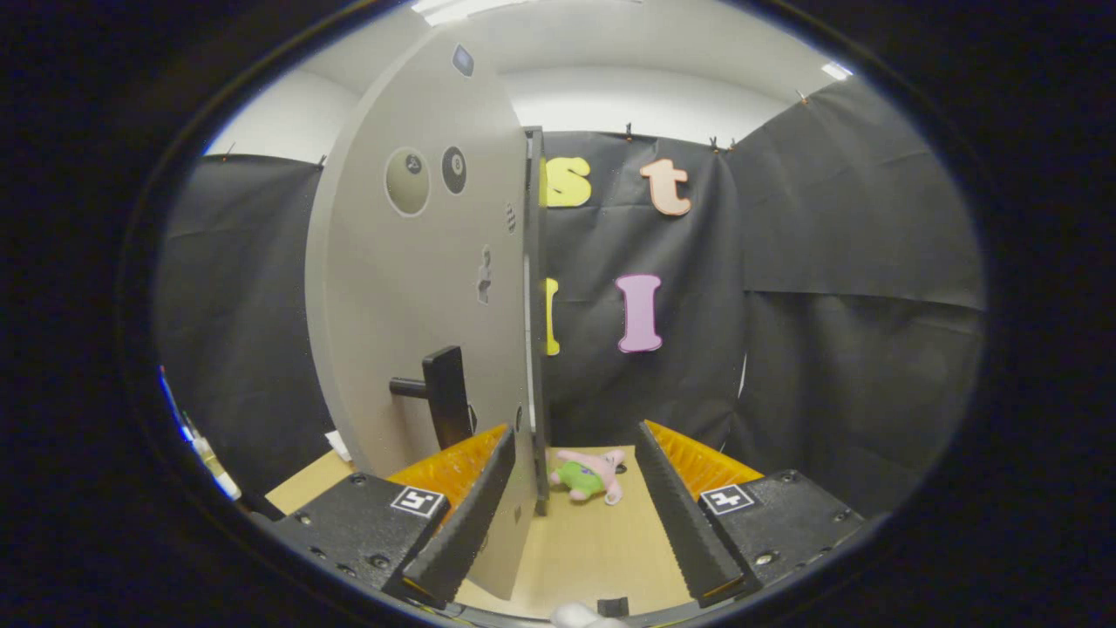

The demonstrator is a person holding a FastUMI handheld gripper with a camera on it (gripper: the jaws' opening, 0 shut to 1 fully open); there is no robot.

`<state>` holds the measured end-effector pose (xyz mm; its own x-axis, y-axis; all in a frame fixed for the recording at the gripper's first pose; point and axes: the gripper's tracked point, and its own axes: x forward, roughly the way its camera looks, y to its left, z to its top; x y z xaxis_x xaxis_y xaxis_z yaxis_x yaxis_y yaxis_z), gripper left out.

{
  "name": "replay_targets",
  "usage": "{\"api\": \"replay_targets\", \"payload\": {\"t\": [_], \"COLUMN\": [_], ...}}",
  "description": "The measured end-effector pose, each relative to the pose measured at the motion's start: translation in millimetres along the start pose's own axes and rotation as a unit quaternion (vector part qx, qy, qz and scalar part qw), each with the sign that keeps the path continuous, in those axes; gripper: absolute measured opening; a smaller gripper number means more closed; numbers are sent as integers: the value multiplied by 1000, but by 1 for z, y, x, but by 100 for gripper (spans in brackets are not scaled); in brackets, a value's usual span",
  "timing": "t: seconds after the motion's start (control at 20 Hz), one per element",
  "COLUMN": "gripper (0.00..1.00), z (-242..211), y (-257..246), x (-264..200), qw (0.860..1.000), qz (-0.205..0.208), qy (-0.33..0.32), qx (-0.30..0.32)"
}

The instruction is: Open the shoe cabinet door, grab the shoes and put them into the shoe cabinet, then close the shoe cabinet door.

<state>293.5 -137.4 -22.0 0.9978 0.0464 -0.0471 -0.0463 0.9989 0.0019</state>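
Claw (571, 515) stood spread wide, gripping nothing, with the grey shoe cabinet door (418, 296) swung out edge-on just left of centre, its free edge running down between the fingers. Black handle (445, 397) sat beyond the left finger. Pink-and-green plush toy (588, 475) lay on the counter (584, 549) ahead. Best bet: push the door wider before reaching for shoes.

Grey cabinet door (410, 288), black handle (445, 394), pink-green plush toy (588, 475).
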Motion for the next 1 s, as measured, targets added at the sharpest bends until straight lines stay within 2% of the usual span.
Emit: {"api": "replay_targets", "payload": {"t": [0.55,0.9,1.0], "gripper": [92,94,96], "z": [-10,-14,-7], "y": [109,199,207], "x": [15,44,47], "qw": [1000,997,997], "qz": [19,75,74], "qy": [0,-4,-14], "qx": [1,6,13]}}
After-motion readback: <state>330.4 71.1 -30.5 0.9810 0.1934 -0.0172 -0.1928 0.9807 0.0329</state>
